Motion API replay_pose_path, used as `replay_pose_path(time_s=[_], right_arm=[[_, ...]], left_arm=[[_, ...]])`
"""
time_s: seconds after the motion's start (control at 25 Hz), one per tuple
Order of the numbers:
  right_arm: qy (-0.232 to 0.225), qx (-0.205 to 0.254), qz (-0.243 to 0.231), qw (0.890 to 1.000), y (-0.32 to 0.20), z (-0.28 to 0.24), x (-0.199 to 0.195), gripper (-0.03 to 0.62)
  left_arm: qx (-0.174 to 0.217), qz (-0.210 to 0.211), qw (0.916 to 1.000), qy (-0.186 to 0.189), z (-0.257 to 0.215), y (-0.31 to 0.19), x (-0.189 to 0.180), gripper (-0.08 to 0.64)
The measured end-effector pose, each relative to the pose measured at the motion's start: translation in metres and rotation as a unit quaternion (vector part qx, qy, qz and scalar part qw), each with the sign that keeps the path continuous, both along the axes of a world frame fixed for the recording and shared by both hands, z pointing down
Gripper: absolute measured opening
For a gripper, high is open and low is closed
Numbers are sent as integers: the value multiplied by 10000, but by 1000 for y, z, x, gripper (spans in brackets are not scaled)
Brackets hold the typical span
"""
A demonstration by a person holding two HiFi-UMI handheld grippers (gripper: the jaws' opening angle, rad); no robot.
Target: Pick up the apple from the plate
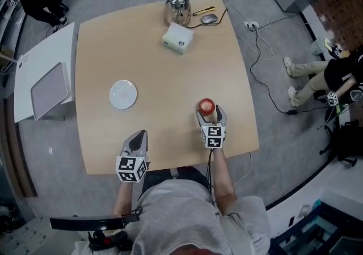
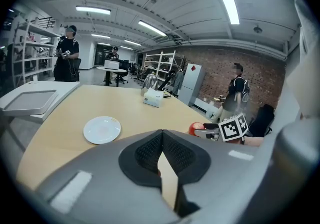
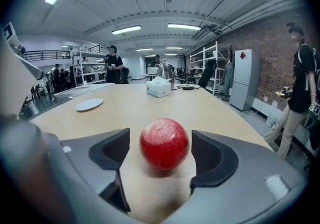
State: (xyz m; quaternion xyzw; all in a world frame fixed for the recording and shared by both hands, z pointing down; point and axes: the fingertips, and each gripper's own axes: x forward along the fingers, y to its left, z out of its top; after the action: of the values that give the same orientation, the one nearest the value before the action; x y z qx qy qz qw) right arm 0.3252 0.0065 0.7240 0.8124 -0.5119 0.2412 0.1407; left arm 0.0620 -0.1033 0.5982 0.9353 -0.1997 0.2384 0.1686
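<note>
A red apple (image 1: 206, 105) rests on the tan table (image 1: 159, 72) at the near right, away from the white plate (image 1: 123, 94), which holds nothing. My right gripper (image 1: 211, 113) is open around the apple. In the right gripper view the apple (image 3: 164, 143) sits between the two dark pads (image 3: 112, 150) with a thin gap on each side. My left gripper (image 1: 138, 139) is over the near table edge, shut and holding nothing; its pads (image 2: 150, 150) meet in the left gripper view. That view also shows the plate (image 2: 102, 129) and the apple (image 2: 196, 128).
A metal kettle (image 1: 177, 5), a white box (image 1: 178, 38) and a mouse (image 1: 209, 19) stand at the table's far side. A white side table (image 1: 28, 66) with a grey tray adjoins the left. Cables lie on the floor at the right, and people stand around the room.
</note>
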Motion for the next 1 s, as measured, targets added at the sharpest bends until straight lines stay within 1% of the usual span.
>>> replay_pose_path(time_s=[0.16, 0.36, 0.52, 0.76, 1.0], right_arm=[[172, 95, -80, 9998, -1, -18, -3, 382], [280, 289, -228, 9989, -3, -44, -10, 357], [369, 384, -420, 9977, -5, -62, -23, 342], [405, 539, -758, 9948, -17, -78, -44, 292], [363, 709, -1178, 9898, -29, -93, -77, 247]], left_arm=[[68, -89, 9999, 46, -7, 4, -5, 20], [166, -232, 9995, 143, -18, 9, -12, 20], [255, -395, 9986, 242, -27, 12, -26, 20], [405, -697, 9961, 359, -37, 11, -45, 20], [562, -1074, 9917, 421, -45, 12, -75, 20]])
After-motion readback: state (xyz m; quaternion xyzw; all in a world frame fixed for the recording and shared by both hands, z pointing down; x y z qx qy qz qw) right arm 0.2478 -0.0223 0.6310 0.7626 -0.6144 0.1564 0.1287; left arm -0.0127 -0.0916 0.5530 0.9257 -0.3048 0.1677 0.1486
